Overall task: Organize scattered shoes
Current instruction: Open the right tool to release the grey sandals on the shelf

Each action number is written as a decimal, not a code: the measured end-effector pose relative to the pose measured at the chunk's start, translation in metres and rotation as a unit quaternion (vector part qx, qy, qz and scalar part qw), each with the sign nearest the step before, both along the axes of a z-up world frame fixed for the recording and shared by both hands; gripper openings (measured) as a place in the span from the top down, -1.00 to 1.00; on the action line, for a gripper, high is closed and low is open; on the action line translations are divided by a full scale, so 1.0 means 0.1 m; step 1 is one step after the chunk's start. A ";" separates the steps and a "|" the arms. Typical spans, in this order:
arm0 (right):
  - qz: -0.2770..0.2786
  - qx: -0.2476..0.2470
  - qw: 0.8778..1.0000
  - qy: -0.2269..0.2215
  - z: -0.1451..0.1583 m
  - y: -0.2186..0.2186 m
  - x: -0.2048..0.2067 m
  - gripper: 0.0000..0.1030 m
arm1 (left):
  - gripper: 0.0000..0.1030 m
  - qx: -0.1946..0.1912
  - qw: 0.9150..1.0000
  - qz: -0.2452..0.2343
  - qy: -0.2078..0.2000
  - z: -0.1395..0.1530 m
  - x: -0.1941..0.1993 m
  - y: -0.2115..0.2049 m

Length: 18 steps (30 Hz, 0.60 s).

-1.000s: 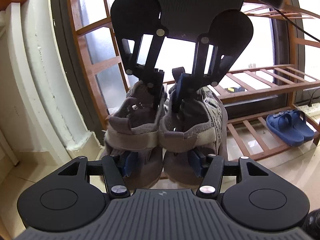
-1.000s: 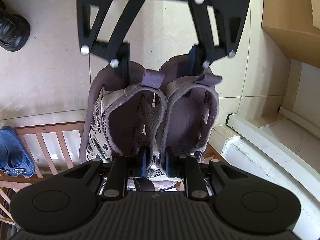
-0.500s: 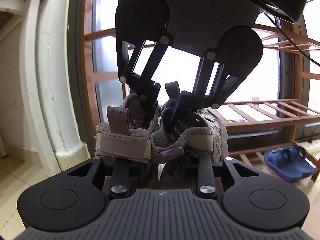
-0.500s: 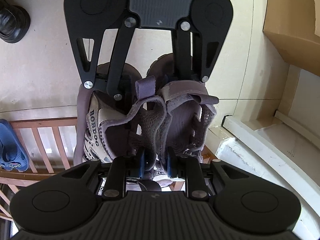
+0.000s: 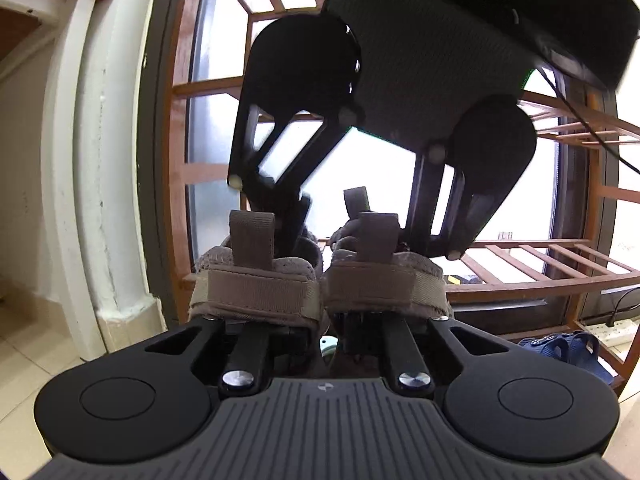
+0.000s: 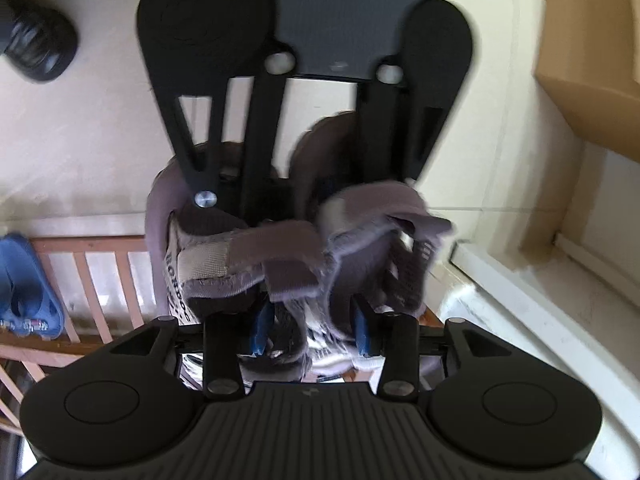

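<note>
A pair of grey-brown strap sandals [image 5: 256, 288] [image 6: 248, 264] hangs side by side between both grippers, over the left end of a wooden shoe rack [image 6: 92, 272]. My left gripper [image 5: 324, 332] is closing on the heel ends; its fingertips are hidden under the heel straps. From above, my right gripper [image 6: 312, 328] reaches down at the toe ends. Its jaws are opening, and its blue pads [image 6: 262, 328] stand apart with sandal fabric loose between them. In the left wrist view the right gripper [image 5: 372, 232] stands over the sandals. The left gripper [image 6: 296, 196] shows at the top of the right wrist view.
Blue slippers [image 5: 568, 348] [image 6: 24, 292] sit on the rack's bottom shelf [image 5: 520, 284]. A black shoe [image 6: 36, 40] lies on the tiled floor. A cardboard box [image 6: 592, 60] and a white wall ledge [image 6: 540, 300] stand to the right. A power strip [image 5: 616, 330] lies by the rack.
The left jaws have narrowed onto the sandals' heels, and the heel straps now face the left camera level. The right jaws have spread apart around the toe ends.
</note>
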State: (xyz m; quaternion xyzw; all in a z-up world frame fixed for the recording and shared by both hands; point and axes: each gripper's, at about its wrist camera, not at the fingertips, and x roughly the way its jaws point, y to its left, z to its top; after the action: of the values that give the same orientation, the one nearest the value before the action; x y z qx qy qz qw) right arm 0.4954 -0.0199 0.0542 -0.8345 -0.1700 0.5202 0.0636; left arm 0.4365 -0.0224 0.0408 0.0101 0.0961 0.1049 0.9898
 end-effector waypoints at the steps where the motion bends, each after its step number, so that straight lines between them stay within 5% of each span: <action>1: -0.001 -0.008 1.000 -0.005 -0.03 0.03 0.00 0.10 | 0.71 0.003 1.000 0.002 0.004 0.00 0.01 -0.02; 4: -0.020 -0.022 1.000 -0.012 -0.07 0.11 -0.04 0.16 | 0.73 0.000 1.000 0.004 0.006 -0.01 0.00 -0.01; 8: -0.013 -0.039 0.998 -0.038 -0.09 0.08 -0.07 0.66 | 0.82 0.023 1.000 0.007 0.000 -0.04 -0.03 -0.10; 11: 0.002 -0.038 0.998 -0.060 -0.06 0.00 -0.10 0.69 | 0.84 0.058 0.998 0.004 -0.018 -0.05 -0.05 -0.19; 18: -0.002 -0.012 0.997 -0.082 0.24 -0.02 -0.14 0.68 | 0.84 0.063 0.997 0.010 -0.047 0.13 0.01 -0.18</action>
State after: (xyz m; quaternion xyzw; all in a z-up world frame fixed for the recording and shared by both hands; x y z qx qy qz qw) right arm 0.4815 -0.0221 0.0780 -0.8754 -0.1670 0.4519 0.0401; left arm 0.4377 -0.0403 0.0537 0.0669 0.0430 0.1206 0.9895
